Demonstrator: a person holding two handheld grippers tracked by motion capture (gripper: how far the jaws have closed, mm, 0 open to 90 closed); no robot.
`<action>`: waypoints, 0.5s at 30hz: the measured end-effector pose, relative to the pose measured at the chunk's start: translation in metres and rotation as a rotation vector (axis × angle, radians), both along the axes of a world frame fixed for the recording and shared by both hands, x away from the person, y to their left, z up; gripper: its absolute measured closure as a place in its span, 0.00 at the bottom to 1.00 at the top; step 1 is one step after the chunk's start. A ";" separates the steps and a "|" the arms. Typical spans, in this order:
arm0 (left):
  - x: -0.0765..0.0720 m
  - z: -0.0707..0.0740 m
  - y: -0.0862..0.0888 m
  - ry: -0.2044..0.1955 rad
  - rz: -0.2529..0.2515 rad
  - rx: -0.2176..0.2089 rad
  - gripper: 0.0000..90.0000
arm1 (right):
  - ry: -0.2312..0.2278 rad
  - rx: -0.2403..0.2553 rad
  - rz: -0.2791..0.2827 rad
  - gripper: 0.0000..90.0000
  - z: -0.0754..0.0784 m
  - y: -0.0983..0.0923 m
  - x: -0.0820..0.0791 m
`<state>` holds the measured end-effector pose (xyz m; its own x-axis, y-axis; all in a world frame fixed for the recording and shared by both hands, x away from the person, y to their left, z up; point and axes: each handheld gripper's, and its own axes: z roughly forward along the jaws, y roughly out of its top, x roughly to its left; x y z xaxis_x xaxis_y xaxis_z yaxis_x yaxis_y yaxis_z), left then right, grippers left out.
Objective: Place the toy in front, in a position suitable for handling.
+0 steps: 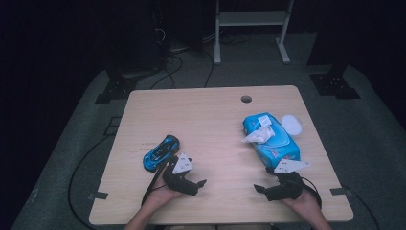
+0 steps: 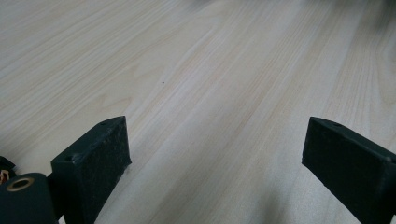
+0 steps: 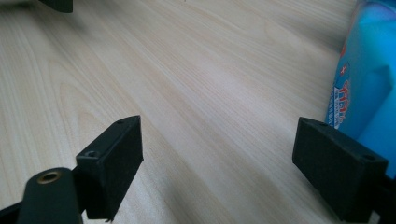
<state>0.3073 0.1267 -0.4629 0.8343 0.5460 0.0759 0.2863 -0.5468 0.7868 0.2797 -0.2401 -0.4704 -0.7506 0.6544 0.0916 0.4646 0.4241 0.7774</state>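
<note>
Grippers at rest beside wipes pack [image 1: 271,136]

Left gripper [image 1: 201,183] wide, empty, far left of pack; right gripper [image 1: 258,188] wide, empty, just below pack; toy car [image 1: 161,152] well left.

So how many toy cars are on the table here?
1. A blue toy car lies at the table's left side, just beyond the left gripper. None shows elsewhere on it.
</note>
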 end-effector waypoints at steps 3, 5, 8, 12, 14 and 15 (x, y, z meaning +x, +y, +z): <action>0.001 0.002 0.000 0.008 -0.002 0.002 0.08 | 0.004 0.003 0.000 0.17 -0.001 -0.001 0.000; 0.002 0.005 0.002 0.000 0.000 0.008 0.08 | 0.007 0.007 0.000 0.17 -0.001 -0.002 -0.001; 0.006 0.009 0.006 0.009 0.007 0.012 0.08 | 0.006 0.009 -0.001 0.17 0.001 -0.001 -0.001; 0.014 0.016 0.016 0.009 0.027 0.011 0.08 | 0.004 0.014 0.002 0.17 0.003 0.000 -0.002; 0.018 0.020 0.023 0.010 0.040 0.016 0.08 | -0.001 0.017 0.005 0.17 0.005 0.001 -0.002; 0.021 0.021 0.026 0.011 0.046 0.021 0.08 | -0.004 0.018 0.007 0.17 0.006 0.002 -0.002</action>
